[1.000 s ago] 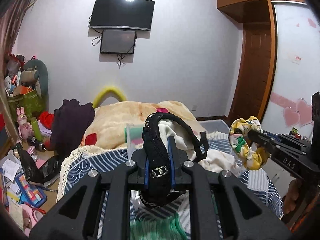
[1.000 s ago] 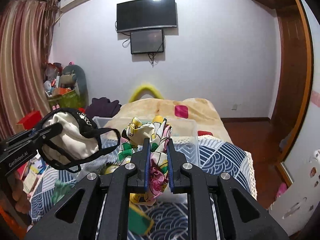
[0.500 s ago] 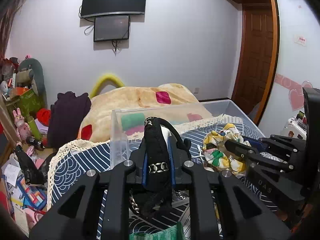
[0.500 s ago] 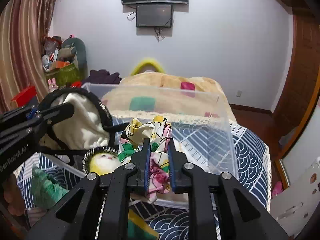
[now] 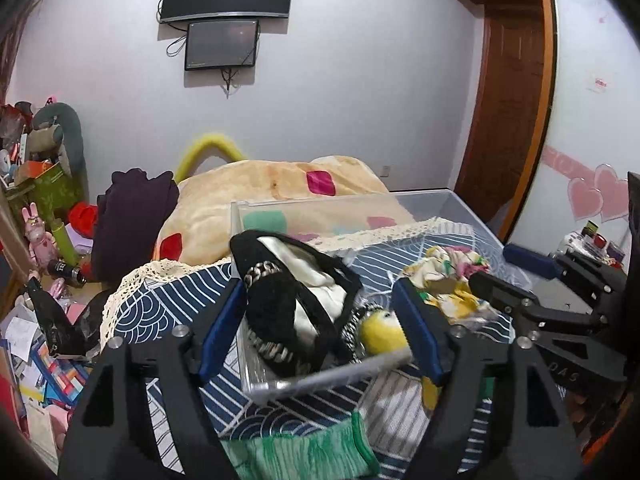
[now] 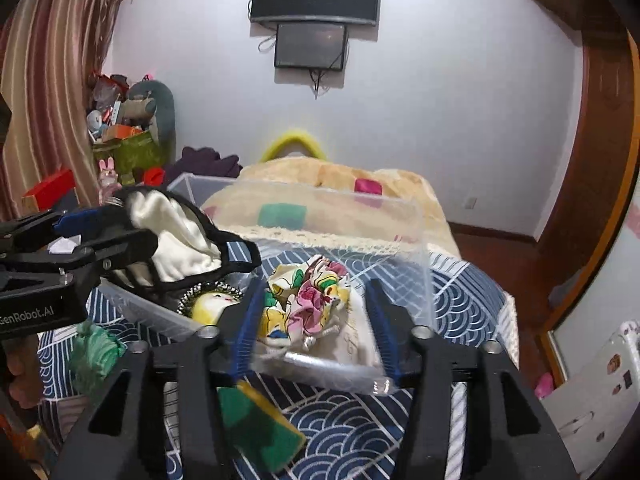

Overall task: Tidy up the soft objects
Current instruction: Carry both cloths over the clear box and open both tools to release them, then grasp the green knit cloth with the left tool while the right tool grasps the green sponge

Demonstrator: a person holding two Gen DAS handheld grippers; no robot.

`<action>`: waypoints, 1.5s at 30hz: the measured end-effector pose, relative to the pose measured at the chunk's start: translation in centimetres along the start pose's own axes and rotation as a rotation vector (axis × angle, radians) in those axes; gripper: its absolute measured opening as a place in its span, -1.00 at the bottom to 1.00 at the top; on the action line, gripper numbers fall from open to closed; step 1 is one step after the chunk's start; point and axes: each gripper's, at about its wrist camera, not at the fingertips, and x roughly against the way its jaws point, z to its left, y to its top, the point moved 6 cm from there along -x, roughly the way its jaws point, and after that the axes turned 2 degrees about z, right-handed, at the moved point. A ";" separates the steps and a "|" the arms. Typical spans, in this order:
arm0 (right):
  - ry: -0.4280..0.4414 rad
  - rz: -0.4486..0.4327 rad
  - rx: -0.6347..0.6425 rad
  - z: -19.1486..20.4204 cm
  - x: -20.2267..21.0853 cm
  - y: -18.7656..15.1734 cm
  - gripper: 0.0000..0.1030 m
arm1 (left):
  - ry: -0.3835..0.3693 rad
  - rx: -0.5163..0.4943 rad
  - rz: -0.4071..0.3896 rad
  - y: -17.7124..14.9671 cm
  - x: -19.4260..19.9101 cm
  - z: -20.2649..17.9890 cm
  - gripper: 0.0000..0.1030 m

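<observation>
A clear plastic bin [image 5: 320, 380] [image 6: 416, 216] stands on the blue wave-patterned bed cover. My left gripper [image 5: 320, 320] is open; the black-and-cream bag [image 5: 288, 296] [image 6: 180, 240] rests between its fingers on the bin's near-left corner. My right gripper [image 6: 316, 316] is open over the bin's near edge, with the floral cloth bundle [image 6: 308, 300] [image 5: 452, 276] lying in the bin between its fingers. A yellow doll with a black-and-white ruff [image 5: 380, 328] [image 6: 212, 304] lies in the bin between the two.
A green knitted item [image 5: 304, 452] [image 6: 94, 354] and a green-and-yellow sponge [image 6: 256, 420] lie on the bed cover in front of the bin. A tan blanket [image 5: 280, 184] lies behind. Clutter and toys [image 5: 36, 320] crowd the floor at left.
Both grippers moved down to the bin and opened. The bag and the floral bundle, gripped before, now lie loose in the bin.
</observation>
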 end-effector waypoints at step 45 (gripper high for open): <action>0.135 0.170 -0.005 3.8 -1.3 -7.6 -0.13 | -0.057 0.020 0.217 -11.9 -0.6 1.2 -0.43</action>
